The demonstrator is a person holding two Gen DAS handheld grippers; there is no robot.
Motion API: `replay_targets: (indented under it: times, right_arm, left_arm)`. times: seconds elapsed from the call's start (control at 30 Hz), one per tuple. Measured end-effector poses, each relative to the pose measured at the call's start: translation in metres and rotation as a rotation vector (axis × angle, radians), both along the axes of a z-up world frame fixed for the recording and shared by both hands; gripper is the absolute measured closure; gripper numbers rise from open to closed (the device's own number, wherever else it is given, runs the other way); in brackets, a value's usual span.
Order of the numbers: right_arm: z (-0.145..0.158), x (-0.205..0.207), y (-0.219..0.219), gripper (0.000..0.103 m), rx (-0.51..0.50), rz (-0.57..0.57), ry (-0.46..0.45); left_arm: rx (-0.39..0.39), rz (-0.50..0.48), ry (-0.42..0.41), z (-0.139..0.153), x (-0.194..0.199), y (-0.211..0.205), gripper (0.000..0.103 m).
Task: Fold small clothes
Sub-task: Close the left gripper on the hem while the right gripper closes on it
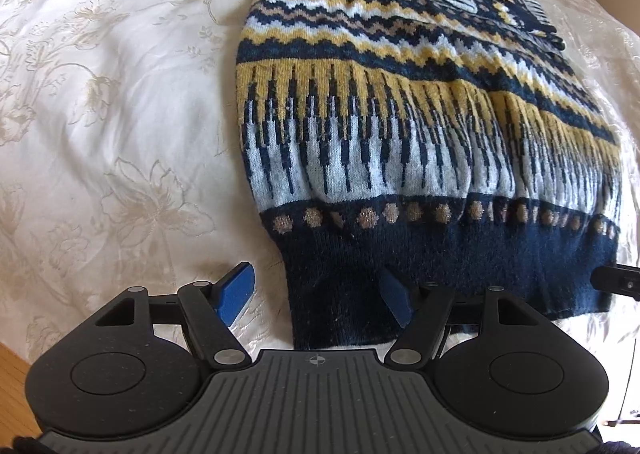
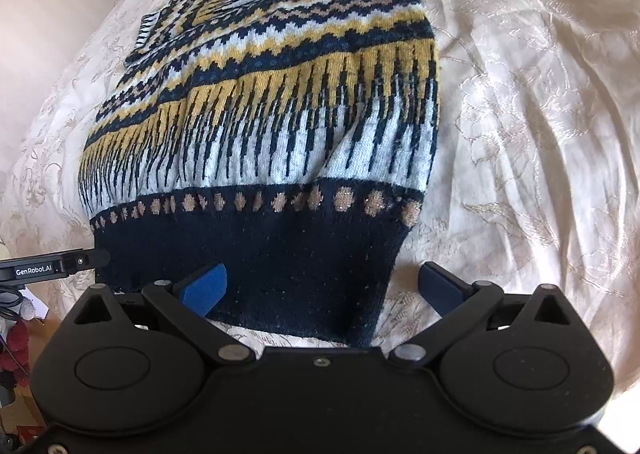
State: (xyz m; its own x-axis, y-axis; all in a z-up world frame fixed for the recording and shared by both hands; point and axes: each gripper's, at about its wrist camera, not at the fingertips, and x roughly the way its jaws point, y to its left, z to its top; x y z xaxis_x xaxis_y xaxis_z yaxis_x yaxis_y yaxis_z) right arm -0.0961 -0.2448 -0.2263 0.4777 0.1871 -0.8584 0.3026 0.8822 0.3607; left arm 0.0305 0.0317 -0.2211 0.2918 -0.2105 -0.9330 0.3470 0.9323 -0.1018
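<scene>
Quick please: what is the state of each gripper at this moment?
Left gripper: open, holding nothing, straddling the left corner of the sweater hem.
Right gripper: open, holding nothing, straddling the right corner.

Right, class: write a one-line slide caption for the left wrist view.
Open left claw straddles the navy hem corner of a patterned sweater on a cream bedspread.

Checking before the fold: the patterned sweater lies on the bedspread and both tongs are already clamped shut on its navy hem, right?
Not quite. Both wrist views show the left tongs and right tongs open, straddling the hem corners of the sweater, not clamped. It does lie on the bedspread.
</scene>
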Motion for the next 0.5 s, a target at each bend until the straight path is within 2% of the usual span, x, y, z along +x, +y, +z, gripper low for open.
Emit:
replay_targets:
  times: [0.3,0.33,0.37,0.4,0.43,0.47,0.5]
  right_arm:
    - [-0.011,0.013,-0.001,0.000,0.036,-0.025,0.016]
    - [-0.012,0.014,-0.002,0.005,0.044,-0.028,0.021]
    - [-0.011,0.014,-0.002,0.011,0.052,-0.030,0.025]
    - [-0.011,0.015,-0.003,0.030,0.057,-0.030,0.027]
    - [-0.010,0.016,-0.005,0.048,0.063,-0.033,0.034]
    - [-0.010,0.017,-0.007,0.056,0.071,-0.043,0.045]
    - [-0.010,0.017,-0.010,0.076,0.097,-0.053,0.047]
  left_arm:
    - [-0.039,-0.006,0.045,-0.013,0.016,-0.005,0.036]
    - [-0.051,-0.011,0.039,-0.012,0.016,-0.005,0.045]
    - [-0.070,-0.024,0.029,-0.010,0.016,-0.005,0.060]
    - [-0.085,-0.036,0.032,-0.009,0.017,-0.004,0.068]
    - [-0.093,-0.042,0.043,-0.008,0.018,-0.004,0.081]
    - [-0.105,-0.046,0.051,-0.006,0.019,-0.002,0.088]
    - [-0.118,-0.045,0.057,-0.003,0.020,0.000,0.088]
